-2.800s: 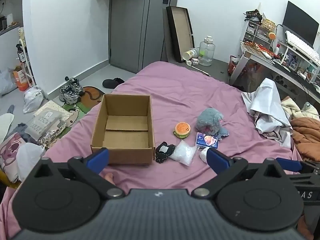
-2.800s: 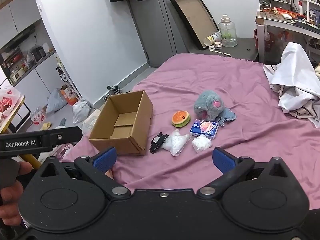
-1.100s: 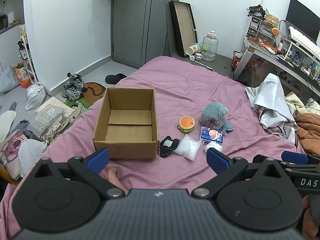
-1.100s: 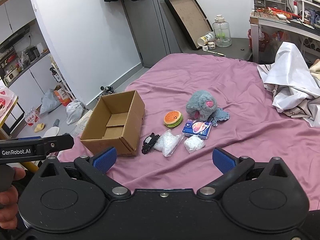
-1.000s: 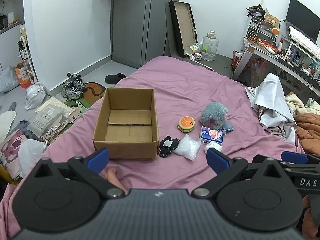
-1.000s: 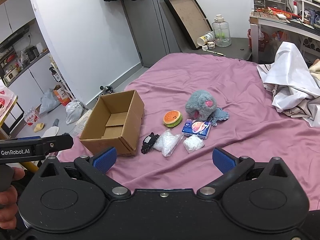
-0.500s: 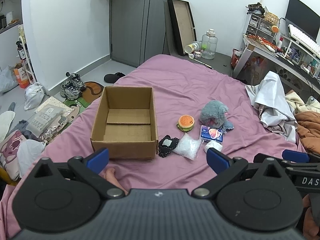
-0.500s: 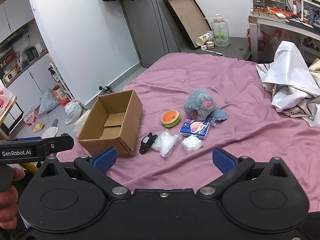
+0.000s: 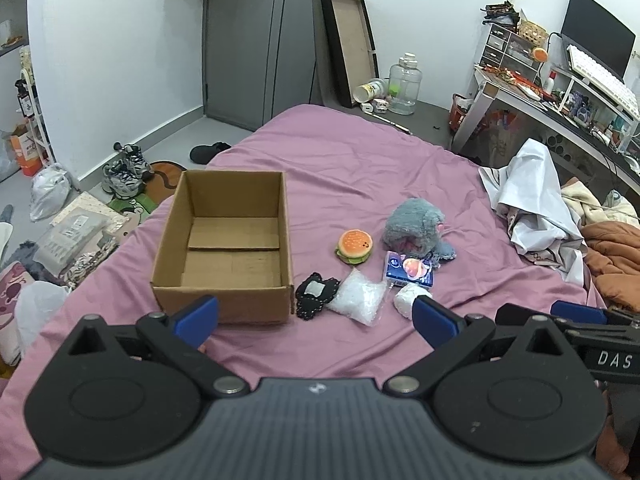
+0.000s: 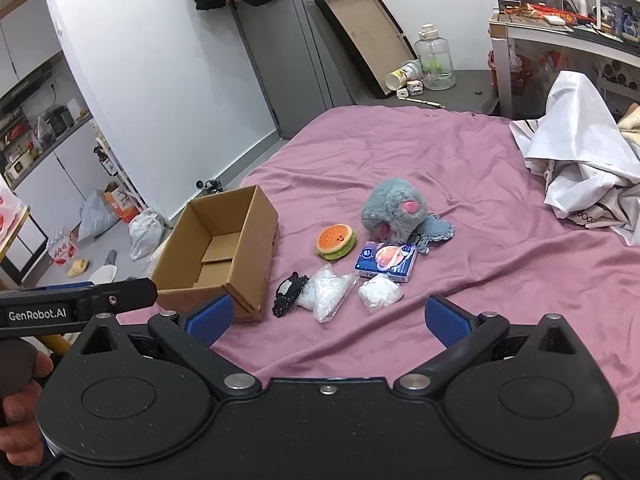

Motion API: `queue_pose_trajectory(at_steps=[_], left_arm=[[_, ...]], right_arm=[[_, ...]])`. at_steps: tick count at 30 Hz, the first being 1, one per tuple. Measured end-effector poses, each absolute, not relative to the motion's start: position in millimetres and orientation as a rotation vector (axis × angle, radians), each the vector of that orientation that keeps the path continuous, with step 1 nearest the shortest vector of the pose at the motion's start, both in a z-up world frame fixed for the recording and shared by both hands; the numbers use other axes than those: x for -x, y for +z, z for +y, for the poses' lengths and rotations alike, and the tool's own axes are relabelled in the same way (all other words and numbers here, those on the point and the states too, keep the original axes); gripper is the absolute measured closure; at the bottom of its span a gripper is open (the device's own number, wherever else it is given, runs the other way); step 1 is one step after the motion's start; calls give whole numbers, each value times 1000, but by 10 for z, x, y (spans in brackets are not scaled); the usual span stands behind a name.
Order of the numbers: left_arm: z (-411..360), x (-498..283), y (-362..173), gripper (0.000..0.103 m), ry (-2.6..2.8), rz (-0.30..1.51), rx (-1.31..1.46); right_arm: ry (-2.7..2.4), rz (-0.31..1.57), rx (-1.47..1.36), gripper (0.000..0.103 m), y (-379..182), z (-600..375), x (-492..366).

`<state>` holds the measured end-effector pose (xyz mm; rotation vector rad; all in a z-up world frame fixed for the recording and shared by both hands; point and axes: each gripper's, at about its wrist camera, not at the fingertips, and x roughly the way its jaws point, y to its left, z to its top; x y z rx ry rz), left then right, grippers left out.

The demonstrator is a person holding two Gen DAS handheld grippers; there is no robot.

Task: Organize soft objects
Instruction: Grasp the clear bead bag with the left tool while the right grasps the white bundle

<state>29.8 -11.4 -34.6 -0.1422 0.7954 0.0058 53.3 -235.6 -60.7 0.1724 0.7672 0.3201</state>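
Box, six soft items, two grippers

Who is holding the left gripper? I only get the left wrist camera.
Observer: A person. In the right wrist view, a hand grips the left gripper from below, at the lower left edge.
Operator: Is the right gripper open? I see just one blue tip.
Observer: Yes. The right gripper has both blue pads wide apart, with nothing between them.
Operator: Does the black pouch touch the box?
Observer: Probably not. From the right, a thin strip of sheet seems to show between the black pouch and the corner of the cardboard box.
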Motion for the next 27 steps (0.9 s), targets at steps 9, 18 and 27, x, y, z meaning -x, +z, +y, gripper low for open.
queue_pose_trajectory(at_steps=[9,18,27], left_arm=[[-265,-555,-571,3,-20,845,140],[-373,-859,-825,7,-39,901,147],[-413,-1162,-1085,16,-58,952,195]], right_arm=[[286,798,-221,7,-835,-2474,-729],[277,829,-241,14,-1003,-2510,-916],[269,863,-257,29,-1182,-2511,-1126]])
